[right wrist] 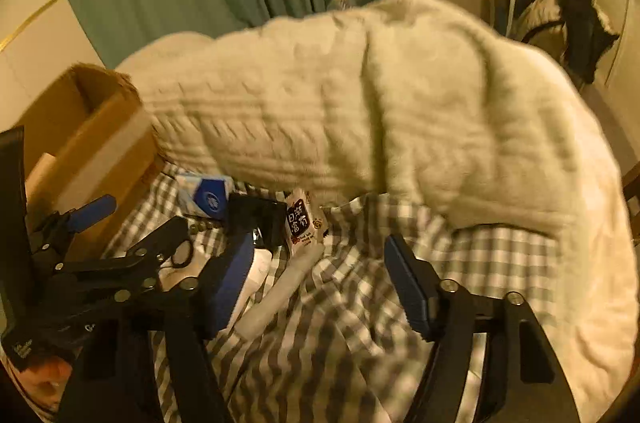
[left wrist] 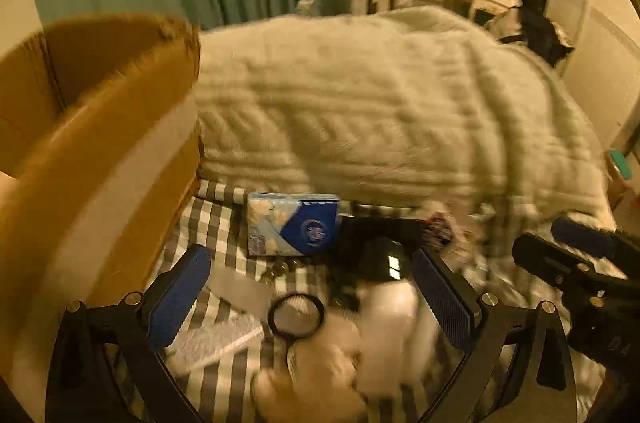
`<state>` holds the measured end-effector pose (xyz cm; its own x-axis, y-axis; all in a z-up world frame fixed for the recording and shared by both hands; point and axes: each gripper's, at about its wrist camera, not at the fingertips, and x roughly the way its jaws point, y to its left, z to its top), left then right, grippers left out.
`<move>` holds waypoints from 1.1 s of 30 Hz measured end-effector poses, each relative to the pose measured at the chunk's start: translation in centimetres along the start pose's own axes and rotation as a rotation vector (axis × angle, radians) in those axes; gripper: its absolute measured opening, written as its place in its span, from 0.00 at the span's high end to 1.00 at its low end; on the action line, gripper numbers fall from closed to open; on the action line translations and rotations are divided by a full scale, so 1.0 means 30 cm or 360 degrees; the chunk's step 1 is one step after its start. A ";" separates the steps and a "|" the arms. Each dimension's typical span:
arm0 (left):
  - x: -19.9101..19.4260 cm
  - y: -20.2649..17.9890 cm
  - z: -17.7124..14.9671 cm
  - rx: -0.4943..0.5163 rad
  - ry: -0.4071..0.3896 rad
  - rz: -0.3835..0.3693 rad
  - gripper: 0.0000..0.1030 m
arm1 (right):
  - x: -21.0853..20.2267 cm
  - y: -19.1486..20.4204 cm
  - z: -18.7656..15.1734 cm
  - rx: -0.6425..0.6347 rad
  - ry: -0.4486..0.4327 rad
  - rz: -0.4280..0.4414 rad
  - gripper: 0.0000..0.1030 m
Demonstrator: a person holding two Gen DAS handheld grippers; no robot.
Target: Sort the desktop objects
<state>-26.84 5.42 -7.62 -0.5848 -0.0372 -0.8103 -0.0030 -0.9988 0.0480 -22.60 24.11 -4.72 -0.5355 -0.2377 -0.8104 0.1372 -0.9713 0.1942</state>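
Small objects lie on a grey checked cloth (left wrist: 216,223). A blue and white tissue pack (left wrist: 292,227) lies ahead of my left gripper (left wrist: 312,299), which is open and empty above a black-rimmed magnifying glass (left wrist: 296,315), a white bottle (left wrist: 392,327) and a black box (left wrist: 376,243). My right gripper (right wrist: 320,283) is open and empty over the cloth; a white packet with dark print (right wrist: 302,223), the black box (right wrist: 256,215) and the tissue pack (right wrist: 206,197) lie beyond its left finger. The left gripper (right wrist: 132,235) shows at the left of the right wrist view.
An open cardboard box (left wrist: 100,127) stands at the left, also in the right wrist view (right wrist: 92,143). A thick cream quilt (left wrist: 380,111) is piled behind the objects. Green curtains and cluttered furniture stand at the back. The right gripper (left wrist: 576,263) is at the right edge.
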 end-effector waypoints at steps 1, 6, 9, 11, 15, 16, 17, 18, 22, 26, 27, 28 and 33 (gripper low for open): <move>0.032 0.016 0.005 -0.0036 0.0006 0.0025 0.00 | 0.058 0.002 0.013 0.0008 0.0040 0.0005 0.46; 0.143 0.073 0.015 -0.0159 0.0066 -0.0055 0.00 | 0.266 -0.036 0.041 0.0151 0.0192 0.0051 0.54; 0.206 0.090 0.021 -0.0177 0.0106 -0.0065 0.00 | 0.356 -0.058 0.043 0.0229 0.0262 0.0113 0.54; 0.236 0.111 0.030 -0.0214 0.0132 -0.0033 0.00 | 0.381 -0.055 0.039 0.0232 0.0268 0.0151 0.64; 0.260 0.128 0.032 -0.0241 0.0150 -0.0080 0.18 | 0.368 -0.027 0.022 0.0174 0.0221 0.0184 0.80; 0.255 0.117 0.028 -0.0205 0.0151 -0.0128 0.27 | 0.361 -0.016 0.016 0.0155 0.0204 0.0172 0.83; 0.251 0.110 0.023 -0.0187 0.0163 -0.0140 0.30 | 0.354 -0.004 0.010 0.0135 0.0192 0.0168 0.84; 0.245 0.105 0.018 -0.0171 0.0164 -0.0127 0.31 | 0.348 0.006 0.004 0.0122 0.0184 0.0158 0.85; 0.206 0.112 -0.014 -0.0155 0.0163 -0.0157 0.38 | 0.330 0.047 -0.025 0.0086 0.0176 0.0163 0.91; 0.131 0.107 -0.059 -0.0109 0.0120 -0.0161 0.48 | 0.292 0.066 -0.061 0.0086 0.0131 0.0184 0.94; 0.114 0.103 -0.068 -0.0097 0.0107 -0.0158 0.49 | 0.292 0.068 -0.065 0.0087 0.0127 0.0184 0.94; 0.098 0.096 -0.078 -0.0074 0.0097 -0.0150 0.50 | 0.292 0.072 -0.069 0.0087 0.0124 0.0186 0.94; 0.009 0.086 -0.102 -0.0018 -0.0018 -0.0151 0.52 | 0.260 0.073 -0.087 0.0100 0.0082 0.0196 0.95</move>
<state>-24.52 2.74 -9.49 -0.5913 0.0578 -0.8044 -0.0497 -0.9981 -0.0353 -24.30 20.16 -12.05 -0.4739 -0.3562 -0.8053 0.1463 -0.9337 0.3269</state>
